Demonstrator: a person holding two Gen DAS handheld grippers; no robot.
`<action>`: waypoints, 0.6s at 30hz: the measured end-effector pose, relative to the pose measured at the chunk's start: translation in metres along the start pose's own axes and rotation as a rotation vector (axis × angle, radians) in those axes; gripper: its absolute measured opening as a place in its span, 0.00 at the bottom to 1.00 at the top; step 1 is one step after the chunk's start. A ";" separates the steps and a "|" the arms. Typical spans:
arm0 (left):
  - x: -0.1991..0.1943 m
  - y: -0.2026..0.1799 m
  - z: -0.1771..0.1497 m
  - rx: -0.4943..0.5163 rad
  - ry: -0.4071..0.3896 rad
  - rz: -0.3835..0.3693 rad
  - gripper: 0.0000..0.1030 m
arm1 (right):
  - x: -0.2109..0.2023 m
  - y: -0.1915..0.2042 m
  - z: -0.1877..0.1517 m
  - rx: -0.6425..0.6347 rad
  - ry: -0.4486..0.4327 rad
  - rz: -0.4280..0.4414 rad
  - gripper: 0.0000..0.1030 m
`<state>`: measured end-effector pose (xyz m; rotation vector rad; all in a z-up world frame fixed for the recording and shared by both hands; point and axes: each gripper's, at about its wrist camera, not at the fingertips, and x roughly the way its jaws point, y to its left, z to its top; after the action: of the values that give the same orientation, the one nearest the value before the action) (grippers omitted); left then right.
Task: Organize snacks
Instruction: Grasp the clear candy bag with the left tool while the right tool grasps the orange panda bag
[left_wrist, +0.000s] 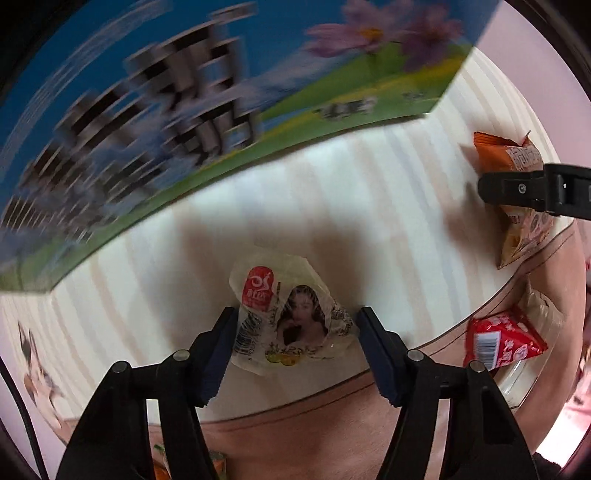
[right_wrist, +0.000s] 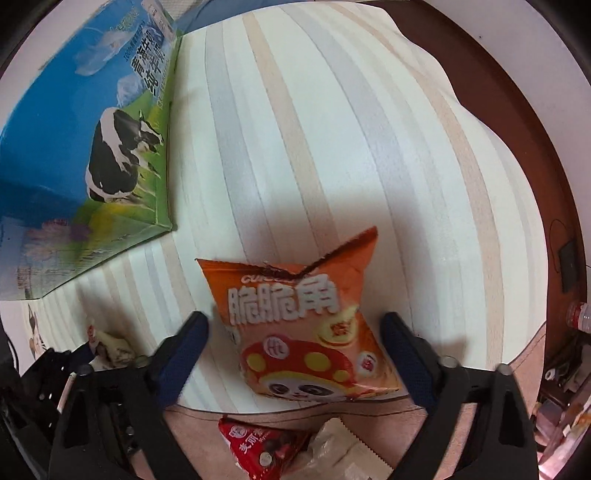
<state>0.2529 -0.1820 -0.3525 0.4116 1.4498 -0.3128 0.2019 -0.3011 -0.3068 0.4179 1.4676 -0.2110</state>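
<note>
A tablecloth (right_wrist: 332, 129) in pale cream, grey and tan stripes covers the table, its edge trimmed with a plain pink border (left_wrist: 295, 424). A printed cat figure (left_wrist: 33, 354) decorates the cloth near the left side. A large blue-and-green milk carton (right_wrist: 55, 110), showing a black-and-white cow on grass, purple flowers and Chinese lettering, stands on the stripes at the upper left. Beyond the table's right edge lie dark brown floor (right_wrist: 498, 74) and a clear bottle with a red label (right_wrist: 578, 314).
</note>
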 end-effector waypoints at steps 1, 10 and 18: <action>0.000 0.005 -0.006 -0.024 0.002 0.000 0.61 | 0.000 0.002 -0.002 -0.011 -0.001 0.000 0.73; 0.000 0.069 -0.067 -0.322 0.071 -0.077 0.61 | 0.003 0.059 -0.051 -0.105 0.068 0.112 0.60; 0.027 0.104 -0.078 -0.440 0.143 -0.156 0.61 | 0.031 0.105 -0.081 -0.146 0.179 0.134 0.65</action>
<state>0.2327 -0.0529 -0.3765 -0.0369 1.6427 -0.0822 0.1716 -0.1693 -0.3260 0.4234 1.6124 0.0416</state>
